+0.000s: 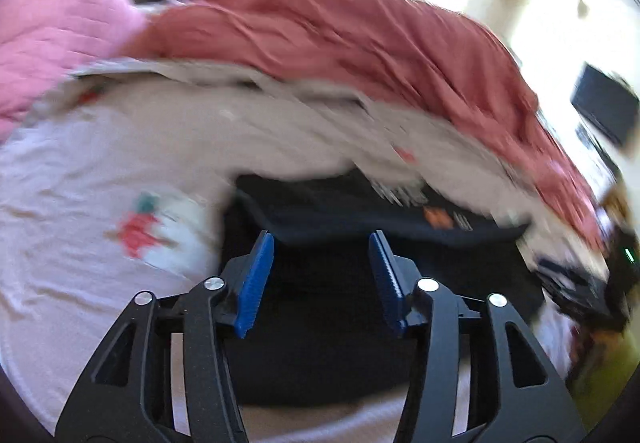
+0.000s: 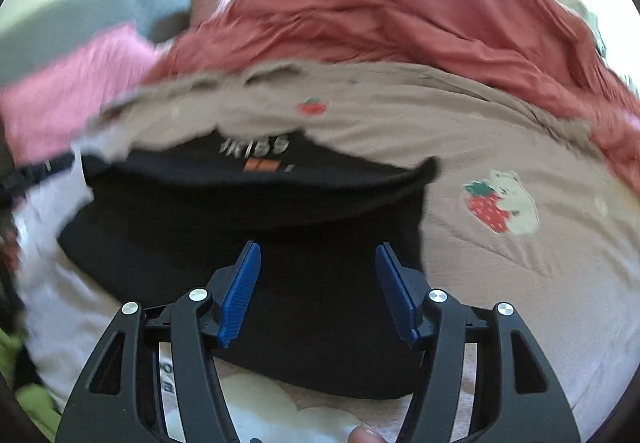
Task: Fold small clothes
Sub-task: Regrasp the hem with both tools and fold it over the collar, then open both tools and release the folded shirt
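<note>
Beige strawberry-print bedding (image 2: 500, 147) is lying around a folded black shirt (image 2: 240, 211); both grippers, left (image 1: 322, 275) and right (image 2: 318, 283), are hovering over it with fingers spread, pinching nothing.

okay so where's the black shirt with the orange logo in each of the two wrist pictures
Left wrist view: the black shirt sits low in the centre, just beyond the open left tongs, logo towards the right.
Right wrist view: the black shirt fills the centre-left, beyond the open right tongs, logo near its top edge.
Shared landmark: the strawberry print on the pale bedding, left of the shirt in the first, right in the second.
</note>
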A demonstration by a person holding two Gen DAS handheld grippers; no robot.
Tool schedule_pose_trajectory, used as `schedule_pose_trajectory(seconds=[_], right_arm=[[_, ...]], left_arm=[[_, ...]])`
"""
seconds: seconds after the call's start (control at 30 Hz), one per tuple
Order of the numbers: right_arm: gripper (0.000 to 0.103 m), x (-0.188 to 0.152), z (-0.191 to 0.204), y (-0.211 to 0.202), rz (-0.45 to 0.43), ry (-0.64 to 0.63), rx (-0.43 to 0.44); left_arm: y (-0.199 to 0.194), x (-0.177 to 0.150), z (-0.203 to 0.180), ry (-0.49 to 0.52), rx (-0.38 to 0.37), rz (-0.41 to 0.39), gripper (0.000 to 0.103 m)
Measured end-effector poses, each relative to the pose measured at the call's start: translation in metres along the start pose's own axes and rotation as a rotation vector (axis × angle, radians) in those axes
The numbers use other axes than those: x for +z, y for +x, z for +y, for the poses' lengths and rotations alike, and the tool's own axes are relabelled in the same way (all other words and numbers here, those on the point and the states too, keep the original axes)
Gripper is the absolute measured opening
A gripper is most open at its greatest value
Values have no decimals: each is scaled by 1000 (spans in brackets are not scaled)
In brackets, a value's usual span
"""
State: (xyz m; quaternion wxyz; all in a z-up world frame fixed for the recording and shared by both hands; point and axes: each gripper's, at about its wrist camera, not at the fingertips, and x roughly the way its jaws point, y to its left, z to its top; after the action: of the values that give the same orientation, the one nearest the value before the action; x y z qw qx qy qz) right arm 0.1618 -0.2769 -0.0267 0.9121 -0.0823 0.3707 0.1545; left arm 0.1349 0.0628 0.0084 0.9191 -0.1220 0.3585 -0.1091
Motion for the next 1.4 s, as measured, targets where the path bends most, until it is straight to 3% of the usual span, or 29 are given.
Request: schedule_pose_trajectory(seconds=[0.1, 0.2, 0.37, 0.53, 0.67, 0.73, 1.03, 1.17, 1.4], right_arm=[[59, 2, 16, 23, 63, -48, 1], [59, 4, 24, 42, 85, -79, -14], [59, 20, 24, 56, 61, -79, -21], [59, 37, 19, 66, 50, -60, -29], [59, 47, 7, 76, 51, -9, -33], [59, 52, -1, 83, 58, 25, -46], [59, 55, -35, 78, 37, 167, -63], [59, 53, -46, 66, 17, 196, -72], [59, 48, -75, 62, 17, 275, -73]], left_arm=[[26, -14, -15, 73, -63, 123, 44], [47, -23, -19, 119, -45, 186, 44], [55, -20, -21, 161, -24, 147, 47], [68, -9, -30, 219, 52, 87, 49], [74, 2, -11, 177, 63, 59, 57], [69, 10, 4, 140, 96, 16, 66], [29, 32, 55, -61, 109, -101, 72], [28, 29, 67, -103, 131, -91, 72], [48, 24, 81, -185, 94, -13, 72]])
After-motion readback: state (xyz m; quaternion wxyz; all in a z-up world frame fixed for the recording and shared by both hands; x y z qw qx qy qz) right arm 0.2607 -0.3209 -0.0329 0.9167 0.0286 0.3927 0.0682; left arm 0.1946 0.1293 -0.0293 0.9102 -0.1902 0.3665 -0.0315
